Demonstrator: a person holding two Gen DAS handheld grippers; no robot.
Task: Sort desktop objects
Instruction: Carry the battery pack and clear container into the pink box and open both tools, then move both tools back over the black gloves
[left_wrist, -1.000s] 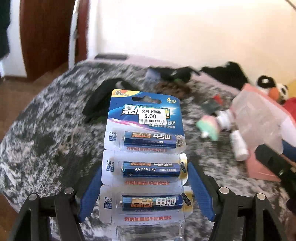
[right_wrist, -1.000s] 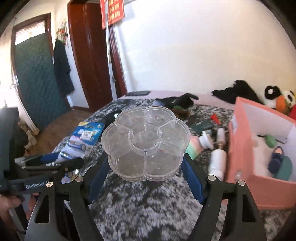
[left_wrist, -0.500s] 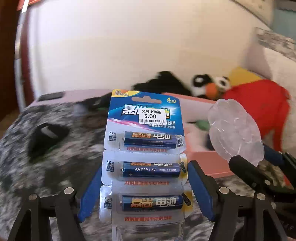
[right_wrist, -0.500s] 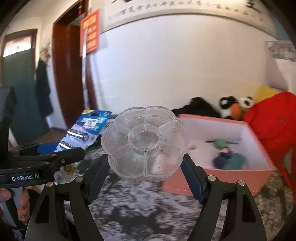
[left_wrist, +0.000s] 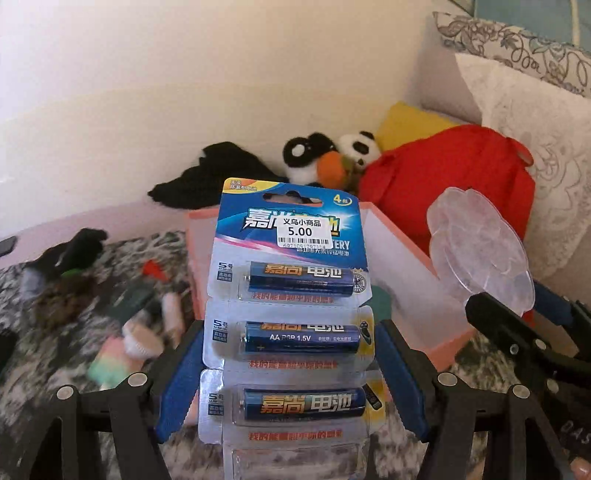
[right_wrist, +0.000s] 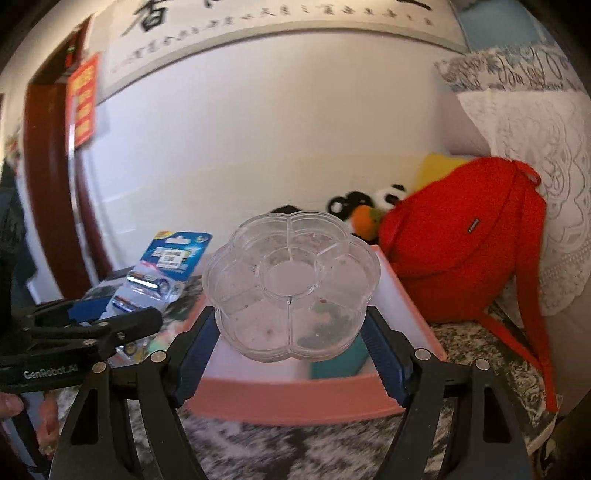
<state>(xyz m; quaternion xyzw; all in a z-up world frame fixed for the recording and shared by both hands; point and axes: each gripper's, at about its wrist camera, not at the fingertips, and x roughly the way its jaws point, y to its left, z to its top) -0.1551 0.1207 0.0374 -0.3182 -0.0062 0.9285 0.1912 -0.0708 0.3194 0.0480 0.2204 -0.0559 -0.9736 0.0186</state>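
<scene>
Basically both grippers were loaded and raised near the pink box. Left gripper clamped the battery pack by its lower edges, card standing upright in front of the box. Right gripper squeezed the clear flower-shaped organizer tray at its rim, over the box opening.

Risks, as a judgement: the tray is hard, smooth plastic with rounded lobes, so the blue pads could slip and drop it askew. The pack is thin glossy card with blister bubbles and may bend or pivot when released. The two grippers were close together, so they could bump over the box.

Box is rigid, straight-walled, with a few small items inside. Mottled grey fuzzy cover underneath. Red backpack just behind the box.
</scene>
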